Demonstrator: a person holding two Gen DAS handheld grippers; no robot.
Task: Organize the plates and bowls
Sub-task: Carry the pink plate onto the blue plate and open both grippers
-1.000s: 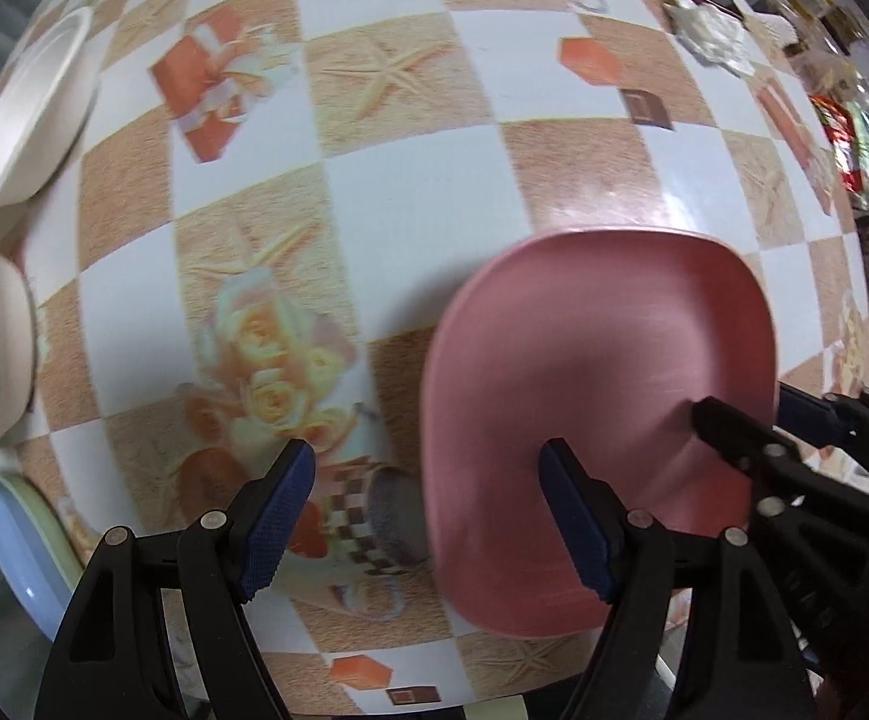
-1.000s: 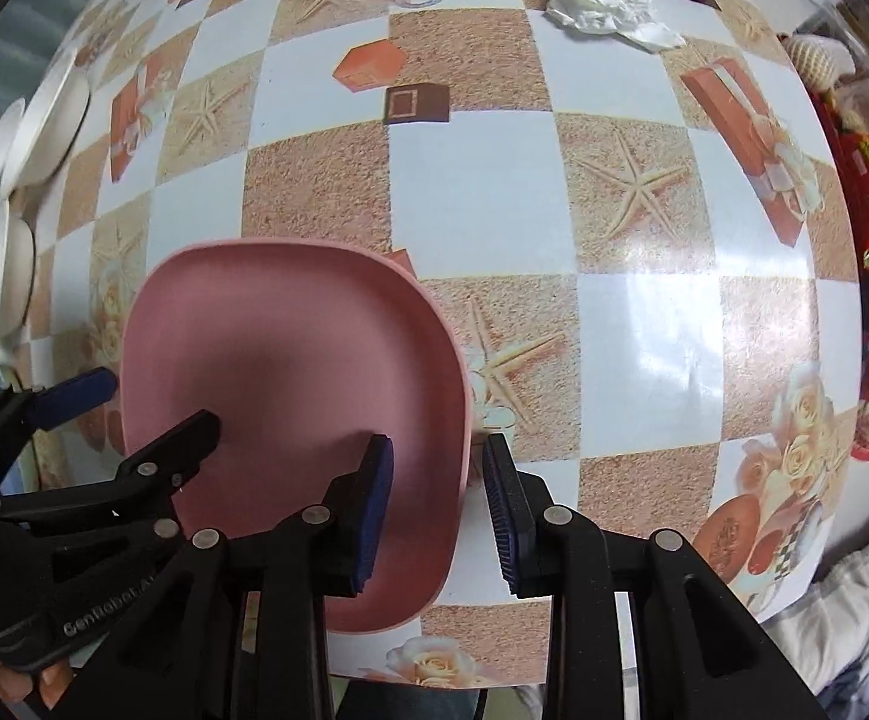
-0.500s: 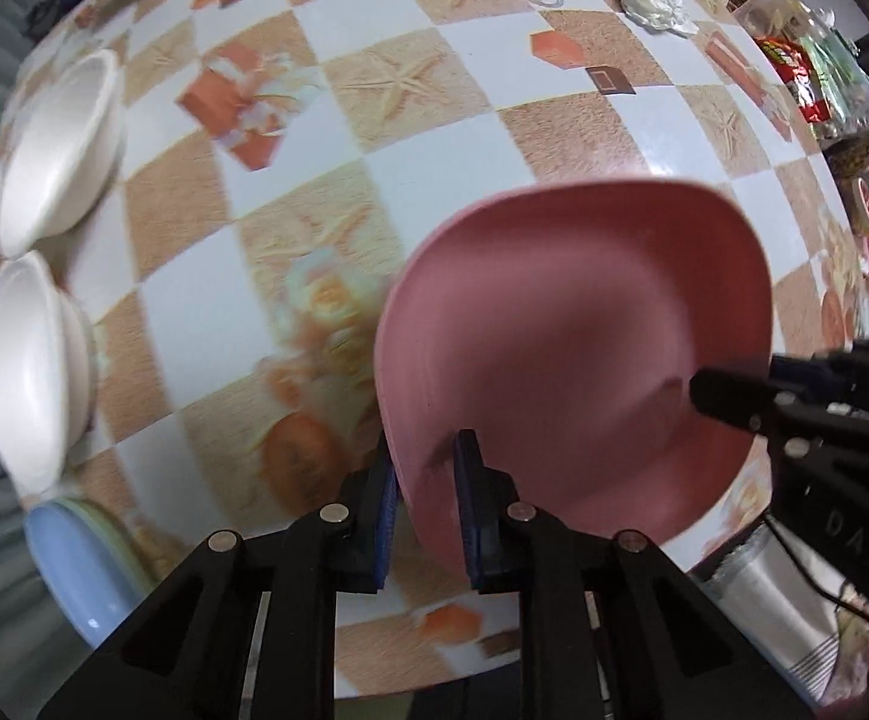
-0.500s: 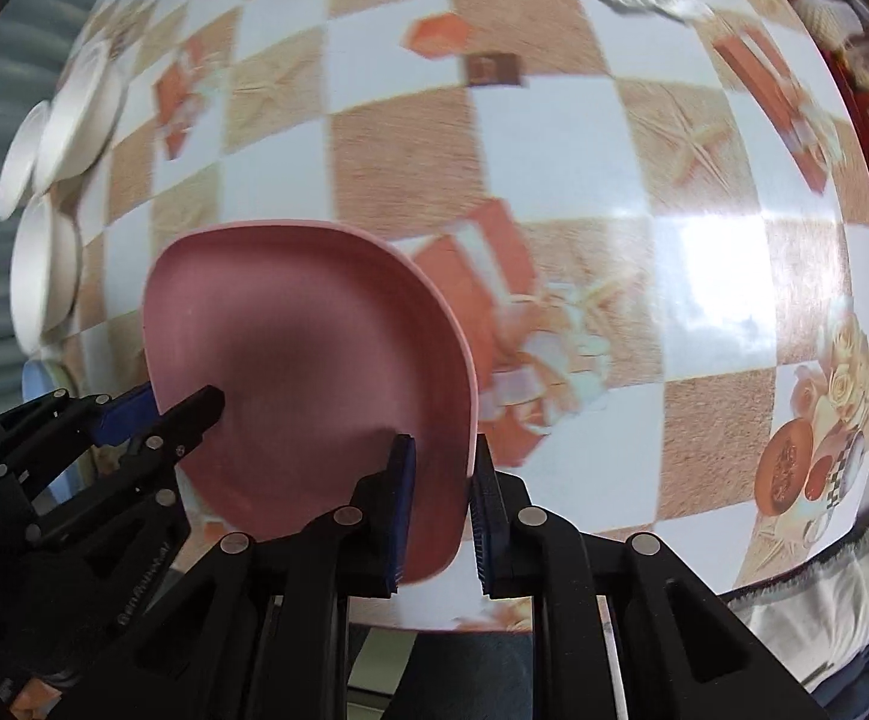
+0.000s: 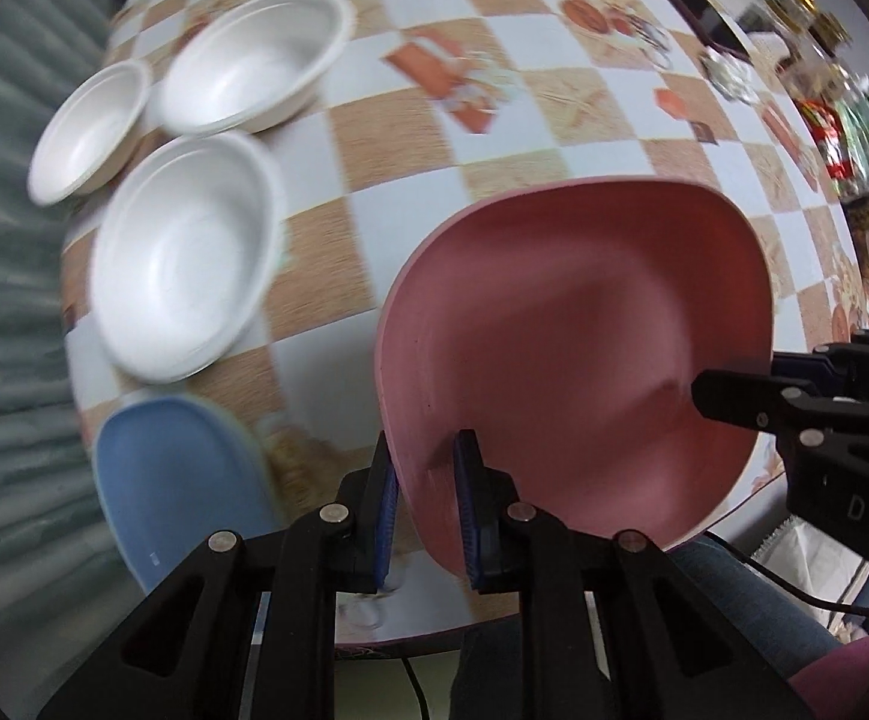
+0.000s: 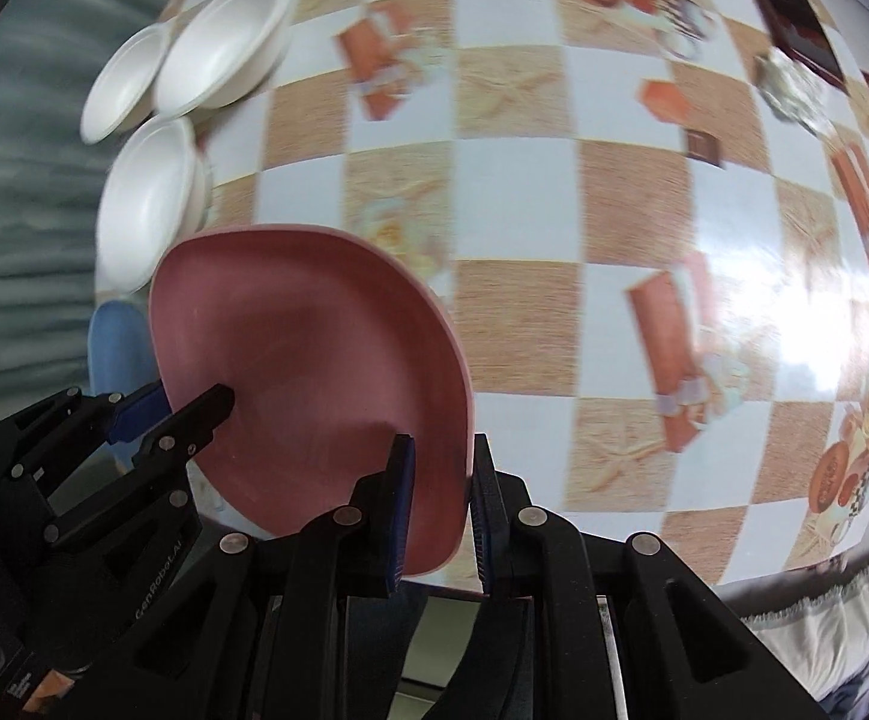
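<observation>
Two tools, left (image 5: 425, 498) and right (image 6: 439, 510), are clamped on opposite rims of the pink rounded-square plastic plate (image 5: 578, 354), held above the checkered desk (image 6: 554, 192). The blue plate (image 5: 176, 474) is seen fully only from the left wrist.

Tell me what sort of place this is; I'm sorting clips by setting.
Probably a home dining table: a patterned checkered tablecloth, white bowls and a pink plate, with snack packets crowded along the far edge.

home dining area | patterned tablecloth (image 6: 512, 192) | white bowls (image 5: 182, 252) | snack packets (image 5: 848, 138)
</observation>
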